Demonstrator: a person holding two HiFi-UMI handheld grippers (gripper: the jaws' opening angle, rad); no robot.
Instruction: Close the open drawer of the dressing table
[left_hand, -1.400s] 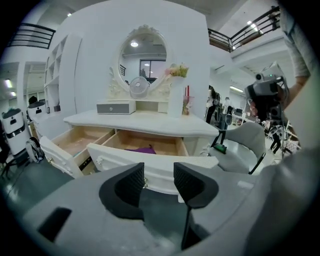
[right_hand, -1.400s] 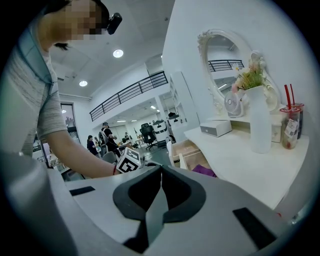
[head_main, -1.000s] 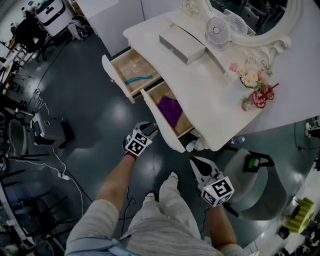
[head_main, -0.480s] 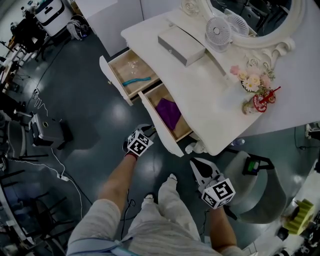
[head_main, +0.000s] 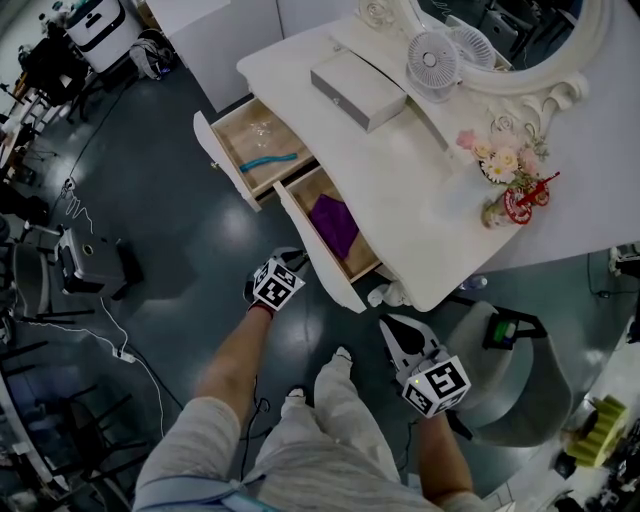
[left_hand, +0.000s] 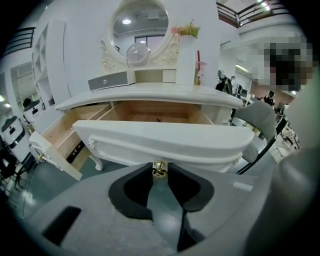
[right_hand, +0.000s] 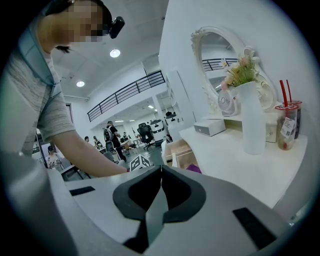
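Left gripper view: the left gripper (left_hand: 159, 165) is closing its jaws round the gold knob (left_hand: 159, 173) of the drawer (left_hand: 165, 142), which stands pulled out from the table (left_hand: 150, 94). The drawer is probably rigid and light on its runners, so push squarely at the knob. Right gripper (right_hand: 160, 170) — jaws together, empty.

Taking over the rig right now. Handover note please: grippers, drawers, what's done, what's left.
Left gripper: jaws closing around the small gold knob of the nearer white wooden drawer, not yet clamped.
Right gripper: shut, empty.
White dressing table: both drawers open. The nearer holds a purple cloth, the farther white drawer a slim teal item.
Done: nothing closed.
Left: push the nearer drawer in, probably the farther one too.
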